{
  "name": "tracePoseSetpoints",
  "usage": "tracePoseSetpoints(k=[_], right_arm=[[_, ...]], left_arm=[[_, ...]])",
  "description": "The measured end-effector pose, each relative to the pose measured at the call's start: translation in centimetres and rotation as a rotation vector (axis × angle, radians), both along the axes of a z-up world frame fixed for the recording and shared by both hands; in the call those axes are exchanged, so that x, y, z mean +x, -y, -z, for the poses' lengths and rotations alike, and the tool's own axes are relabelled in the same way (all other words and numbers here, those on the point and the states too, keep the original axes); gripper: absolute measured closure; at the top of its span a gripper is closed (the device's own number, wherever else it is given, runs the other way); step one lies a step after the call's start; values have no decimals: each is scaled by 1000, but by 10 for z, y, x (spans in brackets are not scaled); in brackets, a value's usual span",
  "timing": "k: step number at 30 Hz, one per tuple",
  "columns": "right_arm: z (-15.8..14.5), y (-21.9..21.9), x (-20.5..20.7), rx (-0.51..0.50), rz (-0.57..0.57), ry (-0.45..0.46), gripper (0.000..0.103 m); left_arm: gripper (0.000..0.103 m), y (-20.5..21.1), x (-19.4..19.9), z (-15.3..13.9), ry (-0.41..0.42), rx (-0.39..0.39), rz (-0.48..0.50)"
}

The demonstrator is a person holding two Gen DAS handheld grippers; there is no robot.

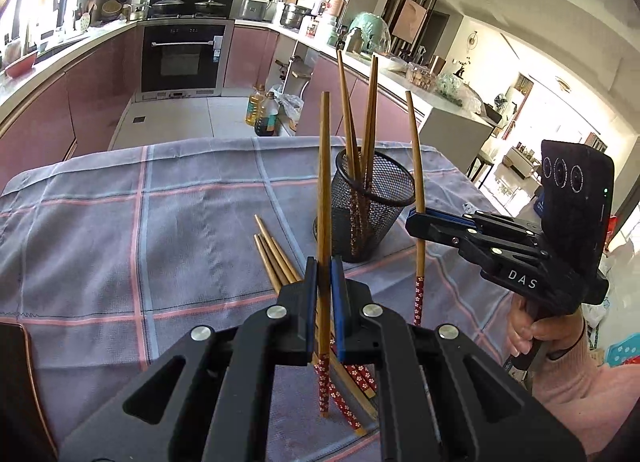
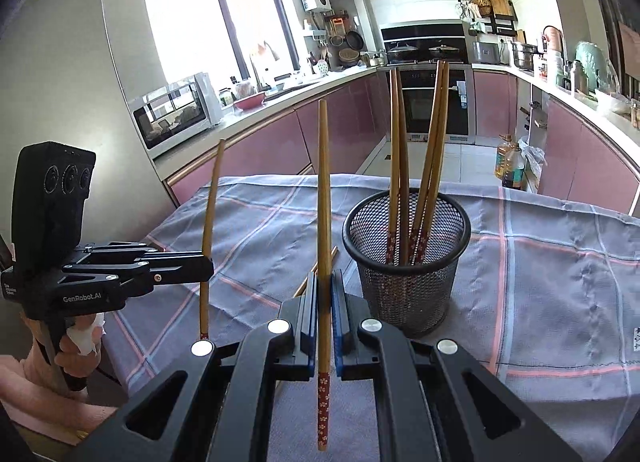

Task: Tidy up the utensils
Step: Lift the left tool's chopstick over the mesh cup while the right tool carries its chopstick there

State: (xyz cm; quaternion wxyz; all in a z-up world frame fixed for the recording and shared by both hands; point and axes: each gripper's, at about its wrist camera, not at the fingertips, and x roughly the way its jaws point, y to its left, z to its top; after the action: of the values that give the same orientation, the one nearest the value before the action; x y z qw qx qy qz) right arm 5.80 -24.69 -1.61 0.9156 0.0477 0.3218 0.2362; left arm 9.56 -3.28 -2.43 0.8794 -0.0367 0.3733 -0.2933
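My left gripper (image 1: pixel 324 266) is shut on a wooden chopstick (image 1: pixel 325 166) that stands upright, its red flowered end down, above the checked cloth (image 1: pixel 160 202). My right gripper (image 2: pixel 325 278) is shut on a second upright chopstick (image 2: pixel 323 182). Each gripper shows in the other's view: the right gripper (image 1: pixel 416 222) to the right of the mesh cup (image 1: pixel 374 202), the left gripper (image 2: pixel 206 262) to the left. The black mesh cup (image 2: pixel 406 262) holds several chopsticks, tips up. Loose chopsticks (image 1: pixel 276 258) lie on the cloth under my left gripper.
The cloth-covered table ends at its far edge (image 1: pixel 240 142), with the kitchen floor and two oil bottles (image 1: pixel 264 110) beyond. Pink cabinets and counters run along both sides. A dark object with a copper rim (image 1: pixel 16 382) lies at the near left corner.
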Motion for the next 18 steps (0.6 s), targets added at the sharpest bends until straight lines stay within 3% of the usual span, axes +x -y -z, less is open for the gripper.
tracePoseSetpoints(k=[18], right_arm=[[-47, 24, 16, 37, 67, 137, 97]], left_arm=[[95, 15, 9, -65, 131, -98, 41]])
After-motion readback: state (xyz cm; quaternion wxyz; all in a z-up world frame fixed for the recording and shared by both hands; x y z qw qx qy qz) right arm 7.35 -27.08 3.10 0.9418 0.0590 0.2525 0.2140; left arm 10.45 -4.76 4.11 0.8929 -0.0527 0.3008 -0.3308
